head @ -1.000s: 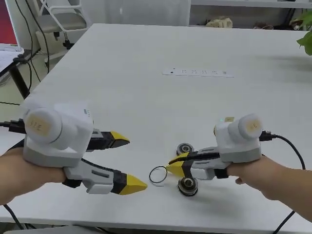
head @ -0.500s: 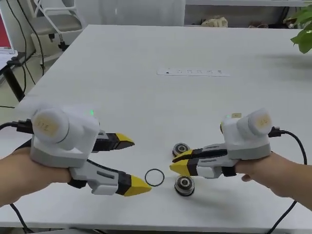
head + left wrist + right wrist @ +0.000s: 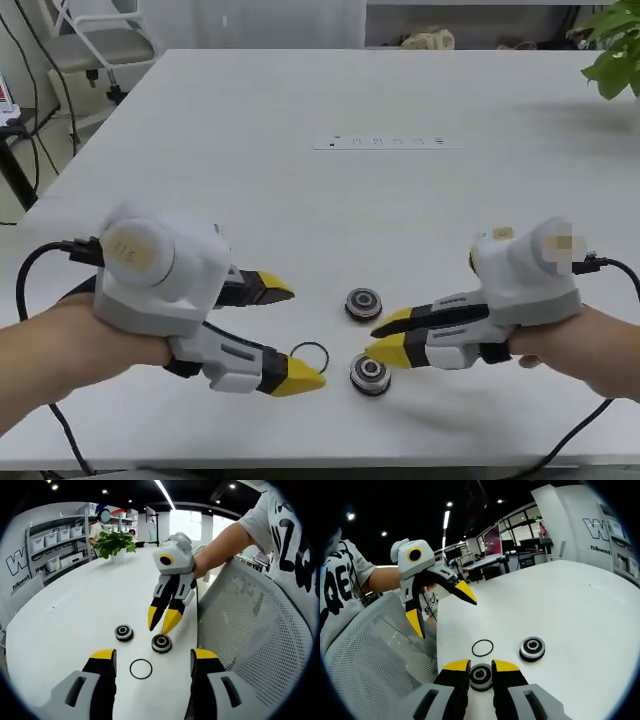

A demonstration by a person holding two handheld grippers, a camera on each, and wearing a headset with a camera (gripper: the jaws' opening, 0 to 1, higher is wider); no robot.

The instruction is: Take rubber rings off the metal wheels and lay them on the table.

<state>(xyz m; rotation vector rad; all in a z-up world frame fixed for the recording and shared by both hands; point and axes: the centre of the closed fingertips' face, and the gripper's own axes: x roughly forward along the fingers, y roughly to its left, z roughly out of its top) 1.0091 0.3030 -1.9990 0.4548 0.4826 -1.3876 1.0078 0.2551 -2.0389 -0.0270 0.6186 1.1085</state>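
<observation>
Two metal wheels lie near the table's front edge, the far wheel (image 3: 363,303) (image 3: 124,632) (image 3: 532,648) and the near wheel (image 3: 370,372) (image 3: 161,643) (image 3: 481,676). A loose black rubber ring (image 3: 318,347) (image 3: 131,670) (image 3: 473,649) lies flat left of them. My left gripper (image 3: 300,334) (image 3: 153,656) (image 3: 445,616) is open wide, its lower tip over part of the ring. My right gripper (image 3: 380,338) (image 3: 481,666) (image 3: 161,625) is open only narrowly, with the near wheel showing between its jaw tips; whether they touch it I cannot tell.
The white table (image 3: 300,180) stretches far ahead, with a white power strip (image 3: 380,142) at mid-table. A plant (image 3: 610,60) stands at the far right and a chair (image 3: 100,40) at the far left. A mesh chair back (image 3: 250,630) is behind the front edge.
My left gripper has moved right, toward the ring, and now covers part of it. My right gripper has drawn back a little from the ring and its jaws have parted slightly.
</observation>
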